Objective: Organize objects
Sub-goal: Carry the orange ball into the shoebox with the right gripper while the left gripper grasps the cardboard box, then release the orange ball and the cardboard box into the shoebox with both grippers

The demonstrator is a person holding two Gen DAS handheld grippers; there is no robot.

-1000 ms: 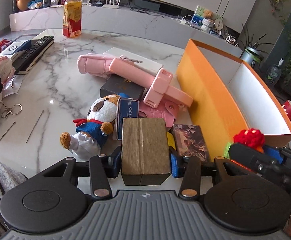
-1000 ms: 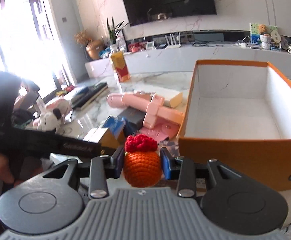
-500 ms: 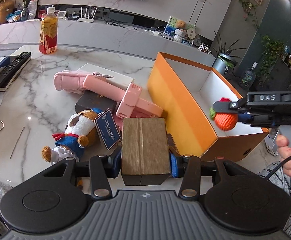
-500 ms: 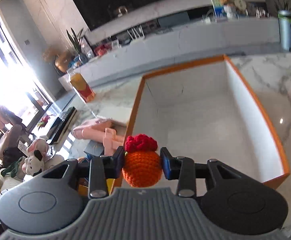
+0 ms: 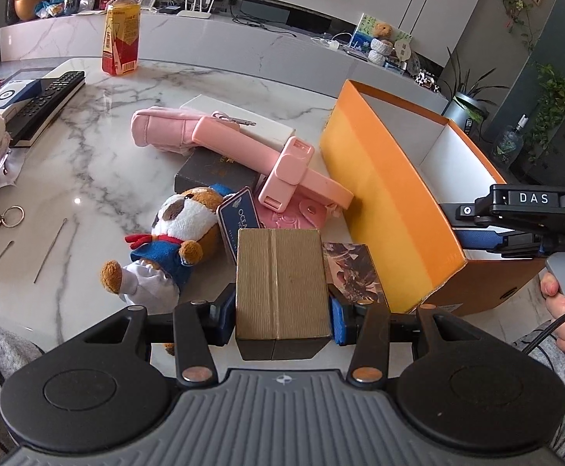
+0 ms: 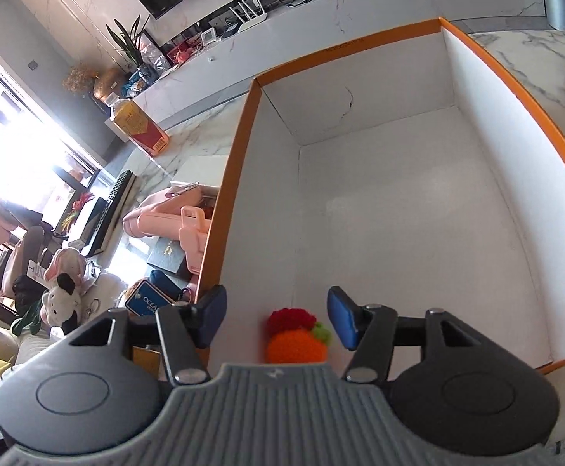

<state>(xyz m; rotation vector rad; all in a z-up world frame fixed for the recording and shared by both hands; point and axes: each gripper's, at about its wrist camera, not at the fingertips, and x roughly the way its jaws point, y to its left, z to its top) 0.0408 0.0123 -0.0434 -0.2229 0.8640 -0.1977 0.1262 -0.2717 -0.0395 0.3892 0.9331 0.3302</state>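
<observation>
Bright daylight. Window [image 6: 18,178] in the right wrist view blown out white, washing nearby things. Small glare spot on the marble worktop [image 5: 76,200]. Both views sharp; fisheye bends straight edges near borders.

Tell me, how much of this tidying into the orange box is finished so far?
Barely begun. Done: the crocheted orange toy lies inside the orange box, with the right gripper opening above it. In hand: the left gripper clamps a brown cardboard box. Left on the table: the plush dog, pink stick, pink pouch and more.
</observation>
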